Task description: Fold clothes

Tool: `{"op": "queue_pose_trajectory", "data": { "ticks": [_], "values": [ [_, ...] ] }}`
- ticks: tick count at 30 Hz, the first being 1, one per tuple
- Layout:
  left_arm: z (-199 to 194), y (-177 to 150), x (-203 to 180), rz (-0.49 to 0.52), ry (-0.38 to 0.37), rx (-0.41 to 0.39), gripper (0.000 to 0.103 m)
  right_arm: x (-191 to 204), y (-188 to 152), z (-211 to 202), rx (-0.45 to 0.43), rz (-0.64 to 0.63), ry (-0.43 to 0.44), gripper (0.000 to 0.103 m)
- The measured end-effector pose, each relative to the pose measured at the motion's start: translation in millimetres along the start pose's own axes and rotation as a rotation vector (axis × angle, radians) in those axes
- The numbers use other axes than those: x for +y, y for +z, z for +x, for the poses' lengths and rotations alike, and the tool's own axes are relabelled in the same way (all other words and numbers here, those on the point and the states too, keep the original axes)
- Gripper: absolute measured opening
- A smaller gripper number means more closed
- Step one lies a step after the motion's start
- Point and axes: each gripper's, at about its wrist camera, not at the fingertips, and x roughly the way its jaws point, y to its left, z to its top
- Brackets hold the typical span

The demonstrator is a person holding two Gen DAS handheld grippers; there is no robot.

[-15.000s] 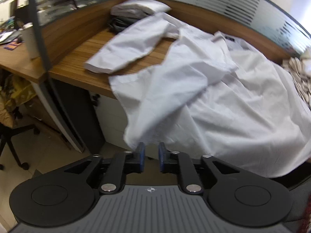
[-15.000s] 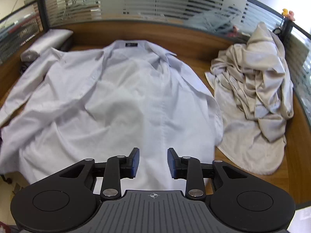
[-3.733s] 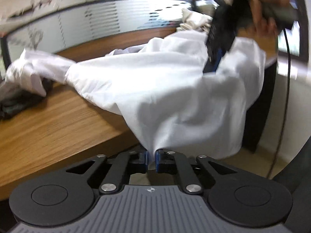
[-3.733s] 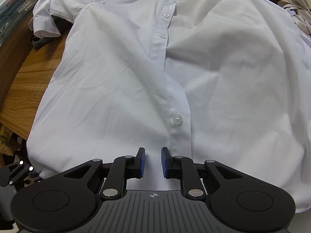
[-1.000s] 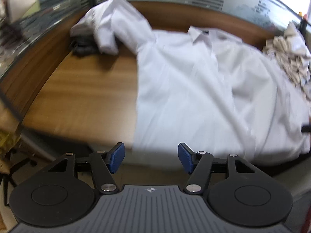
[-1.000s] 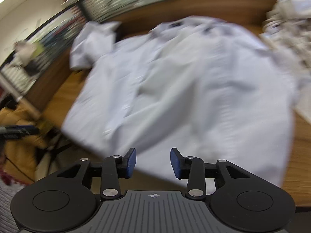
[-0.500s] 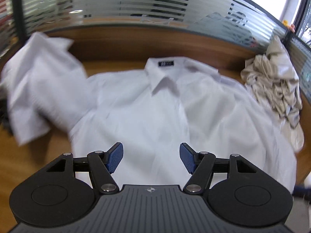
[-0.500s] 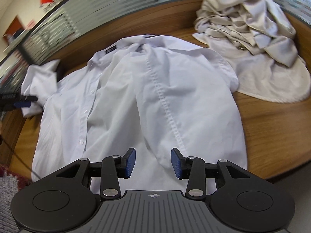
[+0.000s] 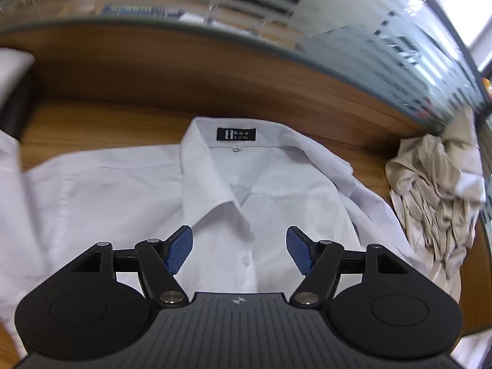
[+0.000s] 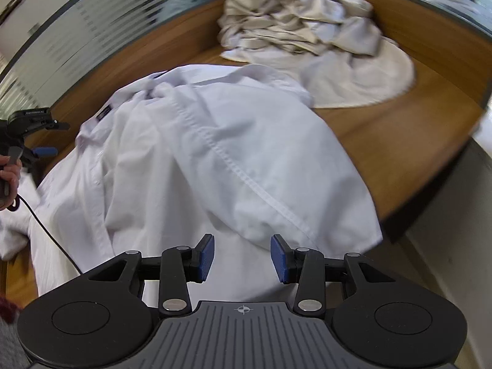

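1 white shirt (image 9: 129,190) lies spread on the wooden tabletop (image 9: 101,129), front up, collar (image 9: 212,181) toward the back panel and the black neck label (image 9: 236,134) showing. Its right side has been laid over the front, so a long seam (image 10: 246,172) runs down the top layer in the right wrist view; that looks like 1 fold made. The left sleeve side still lies out flat toward the left edge, and the hem hangs at the near edge of the tabletop, so I judge the second side fold and the bottom-to-collar folds are still to do.

Left gripper (image 9: 239,250) hovers above the collar and button placket with its jaws spread wide; they have just been opening and nothing is between them. Right gripper (image 10: 242,256) is parted over the folded-over panel near the hem, pinching nothing. A crumpled beige garment (image 10: 307,24) waits unfolded at the far right of the tabletop, beside the shirt.
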Motion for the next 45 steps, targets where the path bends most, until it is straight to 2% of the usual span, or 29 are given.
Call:
{"op": "queue_pose_trajectory", "data": {
  "ticks": [2,4,5,6,12,16,17,19,20,21,25,27,30,31,32,33,38,40,41,43,44,45],
  "values": [
    [18.3,6.8,-2.9,-0.016,0.004,0.017,0.071,-0.8,-4.4,-2.9,-0.008,0.038,-0.025,0.043],
    [32.6,11.6,-6.2,-0.012,-0.012,0.021,0.050,-1.2,-6.2,-4.9,-0.013,0.059,-0.042,0.043],
    [39.2,14.0,-8.2,-0.002,-0.019,0.022,0.021,-1.1,-6.4,-5.7,-0.016,0.063,-0.048,0.043],
    [45.8,16.7,-10.0,0.008,-0.020,0.025,0.000,-1.2,-5.3,-5.9,-0.019,0.061,-0.055,0.043],
    [52.2,45.7,-21.4,0.059,0.001,-0.075,0.000,-6.2,8.9,-5.6,-0.039,0.019,-0.087,0.043],
    [47.5,64.4,-29.8,0.055,-0.012,-0.036,0.002,-22.0,28.7,1.3,-0.053,-0.013,-0.120,0.044],
    [46.6,64.5,-32.2,0.059,-0.006,-0.014,0.008,-27.8,33.3,3.7,-0.060,-0.013,-0.125,0.044],
    [45.2,59.0,-35.6,0.068,0.030,0.028,0.033,-38.3,44.4,9.9,-0.067,-0.012,-0.123,0.045],
    [44.5,55.9,-37.2,0.072,0.049,0.048,0.052,-43.4,49.8,13.0,-0.070,-0.012,-0.123,0.045],
    [43.5,51.6,-38.3,0.073,0.070,0.068,0.058,-47.8,54.5,15.9,-0.074,-0.016,-0.123,0.045],
    [50.2,35.9,-37.8,0.068,0.131,0.138,0.061,-55.9,66.8,22.6,-0.088,-0.029,-0.112,0.046],
    [56.9,31.0,-36.3,0.053,0.152,0.155,0.062,-59.0,72.3,25.6,-0.094,-0.035,-0.106,0.051],
    [70.2,27.1,-34.6,0.022,0.175,0.174,0.061,-62.2,75.6,28.7,-0.094,-0.041,-0.102,0.051],
    [75.5,26.3,-34.0,0.014,0.185,0.182,0.056,-63.3,75.9,29.7,-0.091,-0.044,-0.101,0.051],
    [79.0,25.6,-34.4,0.018,0.201,0.182,0.022,-64.7,75.9,31.0,-0.086,-0.044,-0.104,0.051],
    [80.0,25.7,-35.5,0.026,0.200,0.170,0.016,-66.2,75.6,32.3,-0.081,-0.044,-0.107,0.051],
    [73.1,36.0,-41.8,0.035,0.192,0.058,0.012,-80.2,79.9,39.2,-0.070,-0.010,-0.123,0.051],
    [72.5,40.1,-42.8,0.017,0.183,0.064,0.013,-88.5,85.7,46.3,-0.066,0.020,-0.111,0.051],
    [72.0,41.6,-43.8,0.017,0.190,0.068,0.015,-92.3,89.5,50.6,-0.063,0.035,-0.100,0.051],
    [68.5,44.6,-48.6,0.033,0.190,0.063,0.035,-97.8,98.6,61.9,-0.050,0.062,-0.070,0.051],
    [65.9,46.3,-51.0,0.040,0.184,0.059,0.051,-99.8,103.5,68.6,-0.045,0.077,-0.053,0.051],
    [61.5,48.2,-52.8,0.043,0.172,0.049,0.058,-101.5,108.4,75.2,-0.044,0.093,-0.035,0.051]
  ]
}}
